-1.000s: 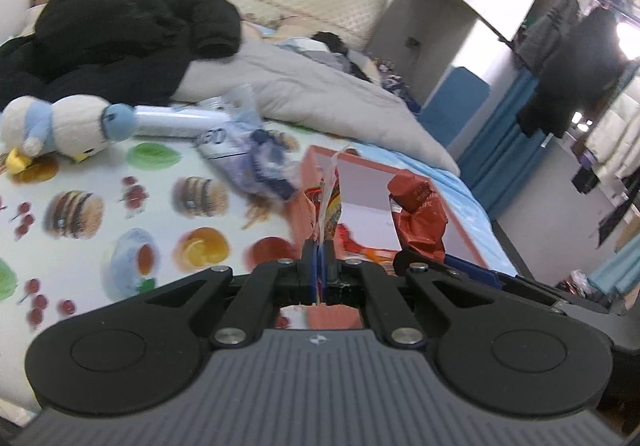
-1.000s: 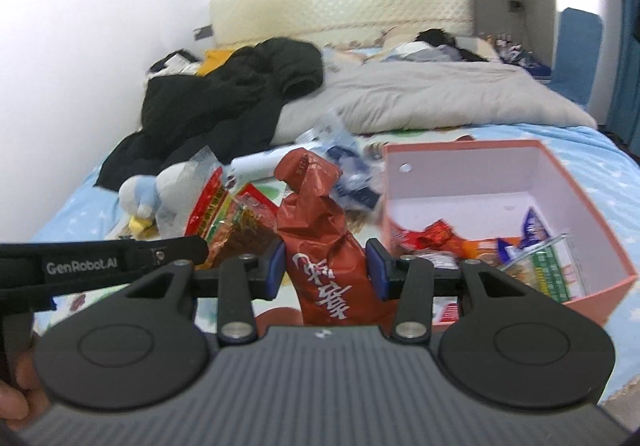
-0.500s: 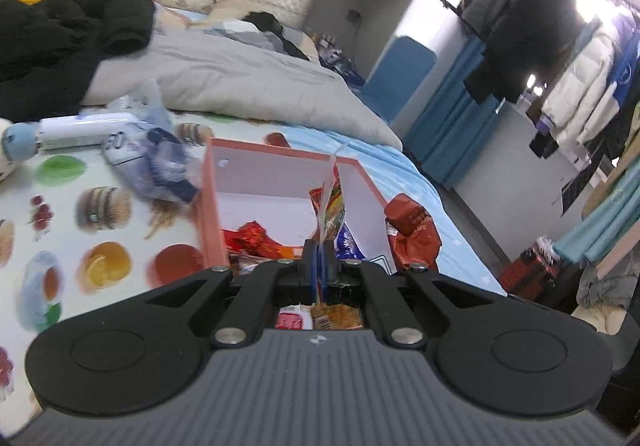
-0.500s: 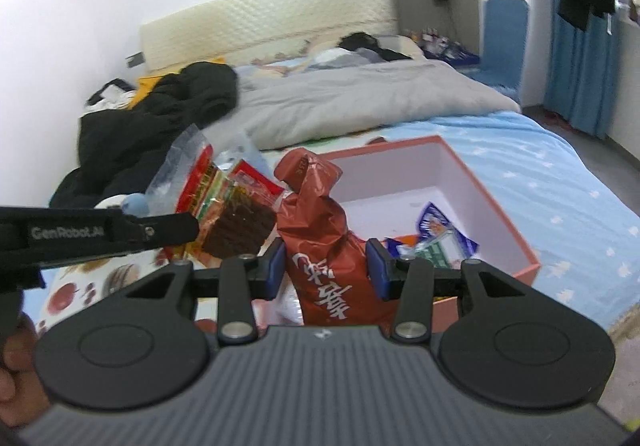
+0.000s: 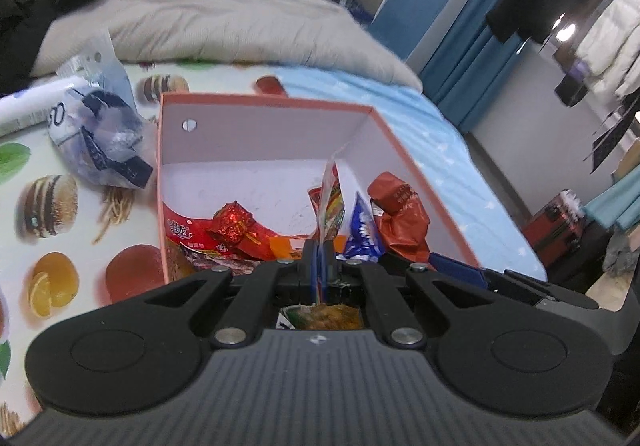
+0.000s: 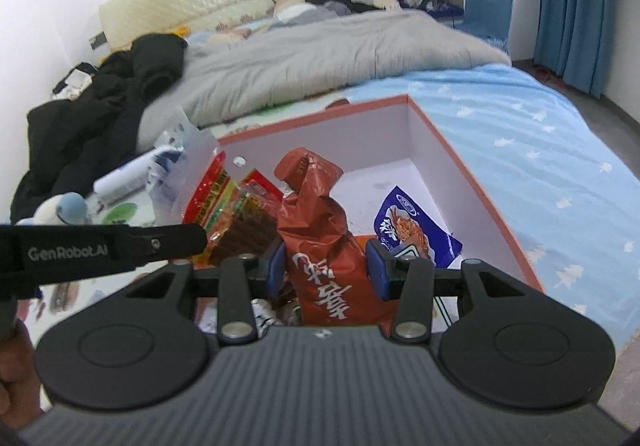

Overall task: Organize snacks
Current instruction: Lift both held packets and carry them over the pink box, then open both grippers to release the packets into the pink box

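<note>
A pink box (image 5: pixel 264 108) with white inner walls lies open on the bed and holds several snack packets. My left gripper (image 5: pixel 319 264) is shut on a thin clear and red snack packet (image 5: pixel 330 198), held edge-on over the box's near end. My right gripper (image 6: pixel 326 262) is shut on a brown-red snack bag (image 6: pixel 320 230) with white characters, held upright over the box (image 6: pixel 436 134). The left gripper's packet (image 6: pixel 228 206) shows at the left in the right wrist view. A blue packet (image 6: pixel 412 226) lies inside the box.
A blue and clear crumpled bag (image 5: pixel 96 126) and a white tube (image 5: pixel 28 106) lie left of the box on a food-print mat (image 5: pixel 52 206). A grey duvet (image 6: pixel 320 54) and a black coat (image 6: pixel 100 106) lie behind. The bed edge drops off at right.
Both grippers have moved right and forward with their packets, from beside the box to over it. The box now fills the middle of both views.
</note>
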A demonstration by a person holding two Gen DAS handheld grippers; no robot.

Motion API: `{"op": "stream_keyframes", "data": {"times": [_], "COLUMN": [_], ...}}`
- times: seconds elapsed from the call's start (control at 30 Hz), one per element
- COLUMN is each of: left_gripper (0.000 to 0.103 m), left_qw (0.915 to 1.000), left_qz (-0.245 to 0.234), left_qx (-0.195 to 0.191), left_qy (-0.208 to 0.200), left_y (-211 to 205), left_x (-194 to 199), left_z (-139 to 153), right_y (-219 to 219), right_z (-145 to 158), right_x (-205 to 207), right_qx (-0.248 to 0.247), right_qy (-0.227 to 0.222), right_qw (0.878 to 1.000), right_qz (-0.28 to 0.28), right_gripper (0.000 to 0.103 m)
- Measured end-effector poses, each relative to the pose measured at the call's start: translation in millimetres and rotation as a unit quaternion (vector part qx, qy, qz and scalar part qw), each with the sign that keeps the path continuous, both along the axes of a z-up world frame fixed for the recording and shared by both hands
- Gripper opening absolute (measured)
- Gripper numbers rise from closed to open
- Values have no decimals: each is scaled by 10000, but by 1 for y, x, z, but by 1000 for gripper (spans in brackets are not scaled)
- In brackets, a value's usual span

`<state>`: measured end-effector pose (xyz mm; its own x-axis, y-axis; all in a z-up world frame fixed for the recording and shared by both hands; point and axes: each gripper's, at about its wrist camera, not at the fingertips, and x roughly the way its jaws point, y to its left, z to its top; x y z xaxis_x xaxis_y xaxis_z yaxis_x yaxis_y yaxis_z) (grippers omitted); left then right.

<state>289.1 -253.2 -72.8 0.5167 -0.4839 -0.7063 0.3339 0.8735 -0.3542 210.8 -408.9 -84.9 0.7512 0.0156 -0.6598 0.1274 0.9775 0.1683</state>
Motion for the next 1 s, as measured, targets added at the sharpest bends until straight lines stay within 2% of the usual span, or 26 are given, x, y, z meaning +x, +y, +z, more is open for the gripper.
{"op": "stream_keyframes", "data": {"times": [0.27, 0.4, 0.47, 0.53, 0.57, 0.63, 1.0], "left_gripper": [2, 3, 9, 19, 21, 30, 38], "left_qw": [9990, 9984, 9982, 9982, 9984, 9989, 9996], "left_qz": [-63, -1, -17, -115, -107, -113, 35], "left_qx": [146, 65, 160, 174, 182, 158, 64], "left_qy": [414, 568, 581, 555, 523, 436, -280], "left_y": [-15, -12, -11, -9, -7, -1, 51], "left_x": [36, 44, 43, 37, 34, 27, -37], "left_z": [-40, -45, -43, -38, -34, -25, 44], "right_y": [-13, -13, -12, -11, -11, -10, 15], "right_z": [-34, -42, -40, -37, -36, -31, 29], "right_x": [41, 50, 51, 51, 50, 48, -16], "right_qx": [139, 202, 242, 248, 249, 218, 131], "right_qy": [427, 521, 502, 504, 505, 490, -214], "right_qw": [9990, 9983, 9983, 9983, 9984, 9986, 9996], "right_qz": [69, 158, 152, 129, 111, 27, -129], "right_gripper": [47, 48, 48, 47, 52, 54, 54]}}
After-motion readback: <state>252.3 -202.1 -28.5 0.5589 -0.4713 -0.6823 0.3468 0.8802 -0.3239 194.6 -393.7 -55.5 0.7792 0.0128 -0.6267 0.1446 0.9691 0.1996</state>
